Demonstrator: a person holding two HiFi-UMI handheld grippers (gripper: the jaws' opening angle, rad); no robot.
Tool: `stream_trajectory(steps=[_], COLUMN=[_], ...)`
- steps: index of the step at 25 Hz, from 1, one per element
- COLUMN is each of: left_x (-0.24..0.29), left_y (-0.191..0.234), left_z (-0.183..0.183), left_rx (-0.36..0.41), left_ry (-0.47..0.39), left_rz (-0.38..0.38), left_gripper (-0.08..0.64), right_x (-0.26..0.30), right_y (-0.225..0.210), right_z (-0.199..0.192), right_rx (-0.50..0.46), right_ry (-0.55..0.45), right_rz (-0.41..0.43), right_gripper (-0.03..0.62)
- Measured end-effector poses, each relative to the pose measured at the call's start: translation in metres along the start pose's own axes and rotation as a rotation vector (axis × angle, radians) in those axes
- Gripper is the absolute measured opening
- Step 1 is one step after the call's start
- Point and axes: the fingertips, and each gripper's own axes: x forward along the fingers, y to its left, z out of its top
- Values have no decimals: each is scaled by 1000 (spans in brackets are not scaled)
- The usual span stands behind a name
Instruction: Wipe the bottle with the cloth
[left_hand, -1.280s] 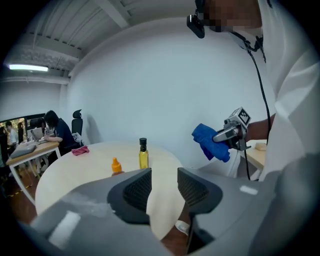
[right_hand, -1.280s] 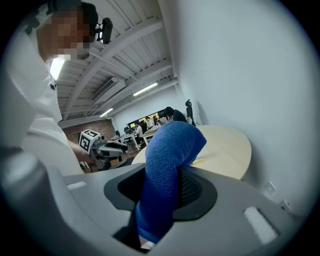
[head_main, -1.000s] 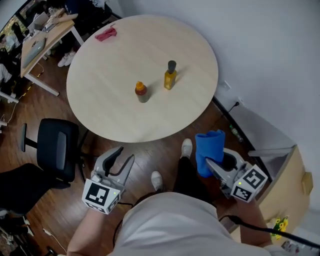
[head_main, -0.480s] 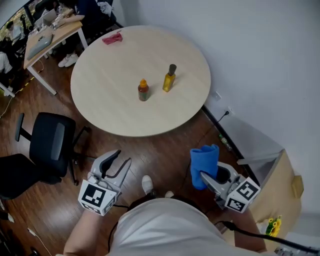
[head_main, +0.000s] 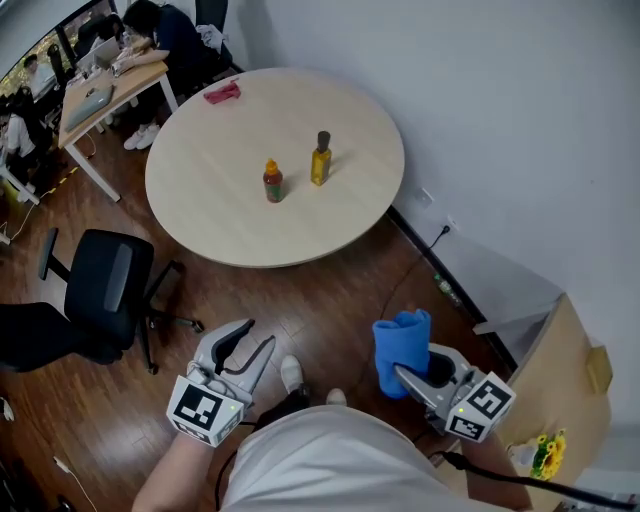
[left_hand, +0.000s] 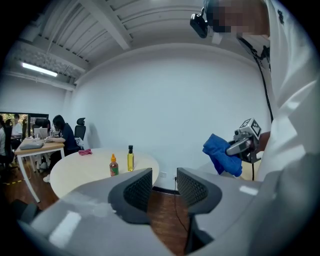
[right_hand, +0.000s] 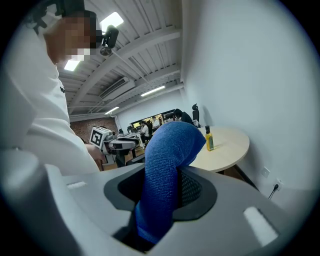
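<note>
I judge the step in hand is closing on the bench (head_main: 230, 215). Done well, I steady the yellow bottle (head_main: 320, 160) near the bench's centre, just beside the orange-capped sauce bottle (head_main: 271, 182), before rubbing it. My left tool (head_main: 255, 338) is released, jaws apart on nothing, well short of the bench. My right tool (head_main: 410, 378) is clenched on the blue cloth (head_main: 400, 345), equally far off.

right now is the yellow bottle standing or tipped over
Upright: the yellow bottle stands on the round table, cap pointing up.
</note>
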Motion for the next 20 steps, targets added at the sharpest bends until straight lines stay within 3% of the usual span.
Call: stream_trajectory(steps=[20], left_x=[-10], left_y=[-131], left_z=[-1], left_rx=[19], left_ry=[-5], left_rz=[-14], left_gripper=[164], right_x=[-80], right_y=[33], right_z=[-46], right_rx=[-35], right_ry=[-33], right_rz=[99], right_gripper=[152])
